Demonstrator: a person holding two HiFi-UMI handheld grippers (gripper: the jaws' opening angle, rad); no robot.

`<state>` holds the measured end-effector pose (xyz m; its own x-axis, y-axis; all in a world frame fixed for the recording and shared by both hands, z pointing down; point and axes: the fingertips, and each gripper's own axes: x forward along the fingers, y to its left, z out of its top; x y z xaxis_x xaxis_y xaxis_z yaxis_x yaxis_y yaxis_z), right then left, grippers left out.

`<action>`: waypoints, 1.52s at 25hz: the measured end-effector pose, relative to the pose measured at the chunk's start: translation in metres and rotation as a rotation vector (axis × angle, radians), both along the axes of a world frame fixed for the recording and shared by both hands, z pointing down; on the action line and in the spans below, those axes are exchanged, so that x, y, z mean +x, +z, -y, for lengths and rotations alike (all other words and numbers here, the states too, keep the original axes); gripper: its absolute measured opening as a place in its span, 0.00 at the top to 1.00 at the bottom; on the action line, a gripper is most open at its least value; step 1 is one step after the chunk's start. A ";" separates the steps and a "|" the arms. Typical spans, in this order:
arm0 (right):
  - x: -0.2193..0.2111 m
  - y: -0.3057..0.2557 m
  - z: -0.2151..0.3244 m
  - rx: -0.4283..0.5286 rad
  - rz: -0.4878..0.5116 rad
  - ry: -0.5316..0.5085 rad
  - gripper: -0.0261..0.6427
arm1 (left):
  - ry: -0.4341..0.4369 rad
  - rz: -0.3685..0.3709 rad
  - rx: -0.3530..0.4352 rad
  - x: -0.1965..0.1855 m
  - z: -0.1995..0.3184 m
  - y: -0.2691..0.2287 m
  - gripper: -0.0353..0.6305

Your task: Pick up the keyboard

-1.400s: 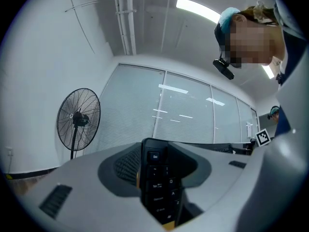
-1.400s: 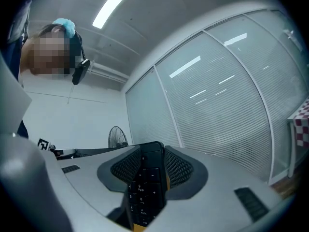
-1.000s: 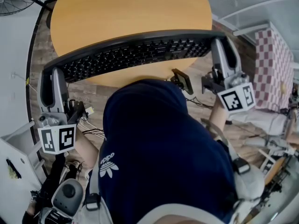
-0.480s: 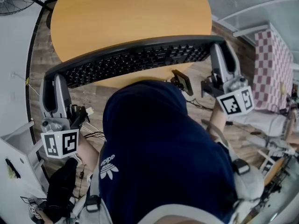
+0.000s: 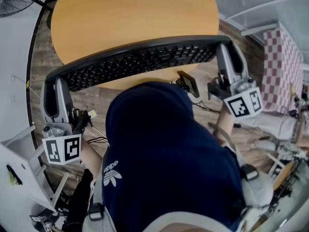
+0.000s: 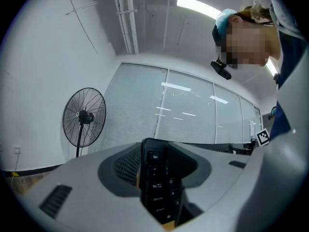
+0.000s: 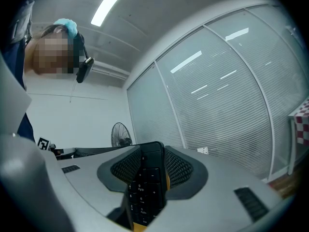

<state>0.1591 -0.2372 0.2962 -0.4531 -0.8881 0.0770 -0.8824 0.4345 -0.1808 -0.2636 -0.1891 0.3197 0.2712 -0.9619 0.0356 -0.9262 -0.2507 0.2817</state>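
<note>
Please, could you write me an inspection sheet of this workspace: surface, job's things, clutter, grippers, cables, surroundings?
surface: round wooden table, top bare.
job's things: black keyboard, held by both ends over the table's near edge.
clutter: nothing seen.
grippers: left gripper shut on the keyboard's Esc end; right gripper shut on its number-pad end.
cables: thin wires on the floor at the person's left.
surroundings: standing fan, glass partition, checkered cloth at right.

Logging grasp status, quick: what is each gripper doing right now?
Left gripper: shut on the keyboard, left end.
Right gripper: shut on the keyboard, right end.
</note>
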 end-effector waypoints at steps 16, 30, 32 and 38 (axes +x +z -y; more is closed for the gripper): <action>0.004 0.003 -0.002 -0.005 0.004 0.011 0.75 | 0.002 -0.001 0.007 0.001 0.000 0.001 0.72; 0.000 -0.001 -0.001 -0.001 -0.011 0.007 0.75 | 0.002 -0.003 0.009 0.001 0.000 0.000 0.72; 0.000 -0.001 0.000 -0.002 -0.008 0.010 0.75 | 0.003 -0.004 0.008 0.000 0.000 0.000 0.72; 0.000 -0.002 0.000 -0.003 -0.014 0.014 0.75 | 0.011 -0.008 0.000 0.000 0.001 0.002 0.72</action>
